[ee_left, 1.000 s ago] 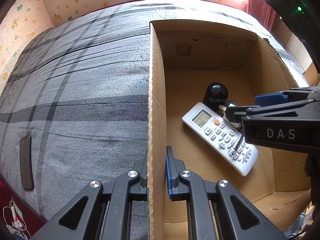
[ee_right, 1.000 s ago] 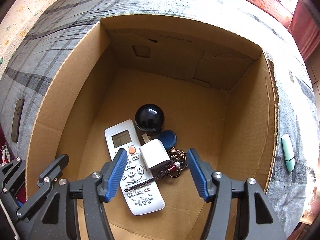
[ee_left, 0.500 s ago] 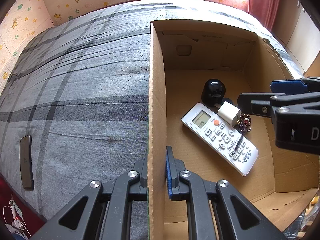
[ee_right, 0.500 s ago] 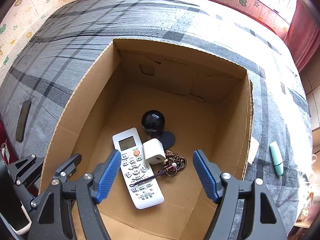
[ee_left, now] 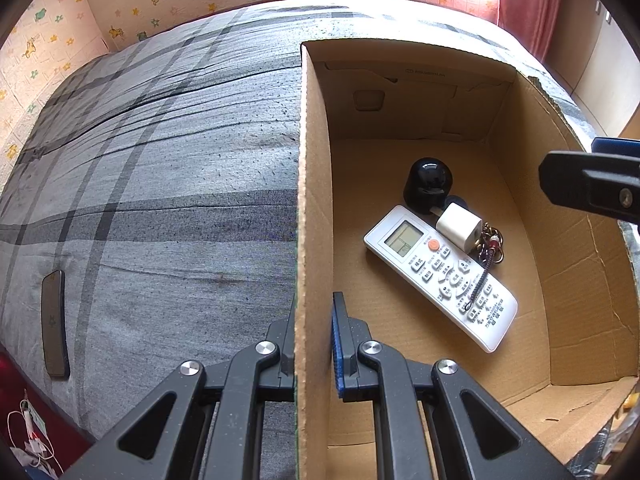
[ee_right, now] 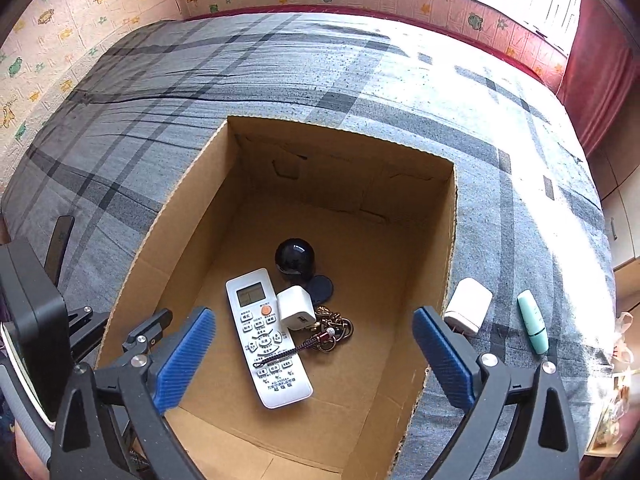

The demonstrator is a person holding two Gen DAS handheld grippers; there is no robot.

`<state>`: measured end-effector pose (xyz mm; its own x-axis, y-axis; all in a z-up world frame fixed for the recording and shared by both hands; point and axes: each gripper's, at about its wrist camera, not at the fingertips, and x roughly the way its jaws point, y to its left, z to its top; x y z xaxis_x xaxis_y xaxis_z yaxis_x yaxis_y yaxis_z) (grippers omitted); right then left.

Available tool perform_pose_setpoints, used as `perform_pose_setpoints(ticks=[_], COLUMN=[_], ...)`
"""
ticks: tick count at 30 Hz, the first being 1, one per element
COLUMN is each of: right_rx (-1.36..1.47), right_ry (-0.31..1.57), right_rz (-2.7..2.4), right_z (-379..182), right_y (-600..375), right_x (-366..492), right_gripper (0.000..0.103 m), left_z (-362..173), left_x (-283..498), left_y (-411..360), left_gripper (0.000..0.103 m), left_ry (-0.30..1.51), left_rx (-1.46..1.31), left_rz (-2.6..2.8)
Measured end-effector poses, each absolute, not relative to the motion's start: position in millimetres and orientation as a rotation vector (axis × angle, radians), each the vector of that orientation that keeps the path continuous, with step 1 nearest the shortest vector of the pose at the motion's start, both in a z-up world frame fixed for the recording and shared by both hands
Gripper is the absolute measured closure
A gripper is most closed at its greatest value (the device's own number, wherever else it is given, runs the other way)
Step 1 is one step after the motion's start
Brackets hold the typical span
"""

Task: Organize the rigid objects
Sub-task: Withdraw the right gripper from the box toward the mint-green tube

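An open cardboard box (ee_right: 360,136) (ee_left: 408,46) sits on a grey plaid bed. Inside lie a white remote (ee_right: 266,340) (ee_left: 440,276), a white charger cube (ee_right: 296,307) (ee_left: 459,226), a key ring with a cord (ee_right: 330,330) (ee_left: 490,240), a black round-topped object (ee_right: 295,258) (ee_left: 427,182) and a dark disc (ee_right: 321,288). My left gripper (ee_left: 314,336) is shut on the box's left wall (ee_left: 314,200). My right gripper (ee_right: 314,356) hangs above the box, its jaws opening wide with nothing pressed between them.
On the bed right of the box lie a white case (ee_right: 469,304) and a teal tube (ee_right: 533,322). A dark flat phone-like object (ee_left: 54,322) (ee_right: 60,246) lies near the bed's left edge. A patterned wall and a red curtain (ee_right: 600,76) lie beyond the bed.
My right gripper has risen out of the box and opened wider, leaving the charger and keys on the box floor. The left gripper has kept its hold on the wall.
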<state>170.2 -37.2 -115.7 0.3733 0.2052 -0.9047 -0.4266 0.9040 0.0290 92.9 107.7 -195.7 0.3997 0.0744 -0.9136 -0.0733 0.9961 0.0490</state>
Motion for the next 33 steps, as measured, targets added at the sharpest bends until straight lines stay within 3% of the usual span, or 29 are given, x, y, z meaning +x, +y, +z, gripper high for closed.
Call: perform_pose_setpoints(ticks=[21, 33], right_rx=[-0.137, -0.043], right_ry=[1.048, 1.081], right_rz=[0.219, 0.077], right_z=[-94, -127], right_y=[-154, -237], right_x=[190, 219], right_gripper=[0.002, 0.002], left_z=[-196, -196], left_x=[95, 96], left_y=[107, 103], left_gripper=[0.091, 0.091], left_ry=[1.159, 1.162], left_rx=[0.007, 0.019], left_rz=[0.092, 0.095])
